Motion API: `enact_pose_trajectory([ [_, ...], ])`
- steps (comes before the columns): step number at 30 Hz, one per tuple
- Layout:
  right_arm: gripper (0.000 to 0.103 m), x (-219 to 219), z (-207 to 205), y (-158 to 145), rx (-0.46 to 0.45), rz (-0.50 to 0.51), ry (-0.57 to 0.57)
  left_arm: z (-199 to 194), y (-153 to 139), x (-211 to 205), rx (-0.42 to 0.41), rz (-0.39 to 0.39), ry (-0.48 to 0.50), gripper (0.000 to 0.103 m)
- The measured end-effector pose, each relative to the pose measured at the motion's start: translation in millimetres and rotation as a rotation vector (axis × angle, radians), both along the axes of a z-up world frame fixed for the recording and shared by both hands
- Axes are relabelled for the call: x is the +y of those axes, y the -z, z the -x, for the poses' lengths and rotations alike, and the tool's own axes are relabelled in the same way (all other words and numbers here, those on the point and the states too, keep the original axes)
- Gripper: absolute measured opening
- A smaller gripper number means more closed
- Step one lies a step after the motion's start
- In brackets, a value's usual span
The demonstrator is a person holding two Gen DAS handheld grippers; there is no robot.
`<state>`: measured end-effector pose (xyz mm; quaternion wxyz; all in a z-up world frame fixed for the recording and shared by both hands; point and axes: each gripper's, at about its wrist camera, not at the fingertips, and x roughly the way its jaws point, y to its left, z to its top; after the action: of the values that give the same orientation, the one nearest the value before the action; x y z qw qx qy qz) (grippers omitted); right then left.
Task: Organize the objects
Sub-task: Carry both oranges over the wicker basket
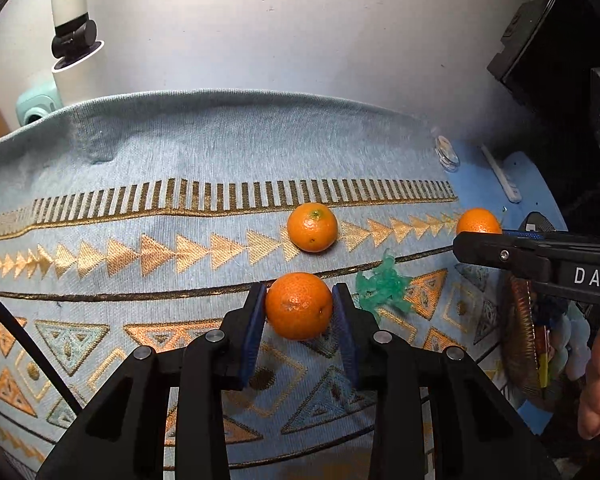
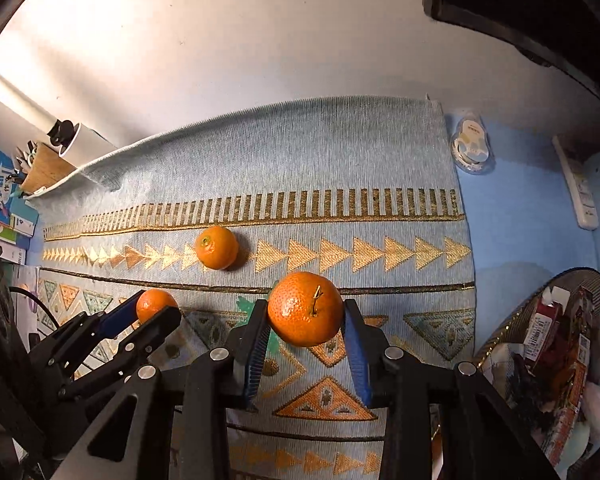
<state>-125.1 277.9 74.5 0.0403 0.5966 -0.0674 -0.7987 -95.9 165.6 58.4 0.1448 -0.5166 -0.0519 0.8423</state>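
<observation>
My left gripper (image 1: 300,294) is shut on a mandarin (image 1: 299,314), its blue pads pressing both sides, just above the patterned blue cloth (image 1: 140,152). My right gripper (image 2: 306,308) is shut on a second, stemmed mandarin (image 2: 305,320), also held off the cloth. A third mandarin (image 1: 312,227) lies loose on the row of gold triangles, beyond both grippers. The right wrist view shows the left gripper (image 2: 158,306) with its mandarin (image 2: 155,302) at lower left and the loose mandarin (image 2: 216,247). In the left wrist view the right gripper (image 1: 480,234) comes in from the right with its mandarin (image 1: 478,220).
A scrap of green mesh (image 1: 382,290) lies on the cloth beside the left gripper. A woven basket (image 2: 500,340) of snack packets stands at the right edge. A tape dispenser (image 2: 471,148) and a white strip (image 2: 578,188) lie on the bare blue table. Books (image 2: 0,196) sit far left.
</observation>
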Motion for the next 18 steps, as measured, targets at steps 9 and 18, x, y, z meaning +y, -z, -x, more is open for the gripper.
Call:
enact_pose_trajectory([
  [9, 0.035, 22.0, -39.1, -57.3, 0.116, 0.017, 0.025, -29.2, -39.4, 18.7, 0.076, 0.006, 0.012, 0.03],
  [18, 0.035, 113.9, -87.0, -110.6, 0.241, 0.02, 0.164, -65.7, -87.5, 62.4, 0.153, -0.021, -0.012, 0.03],
])
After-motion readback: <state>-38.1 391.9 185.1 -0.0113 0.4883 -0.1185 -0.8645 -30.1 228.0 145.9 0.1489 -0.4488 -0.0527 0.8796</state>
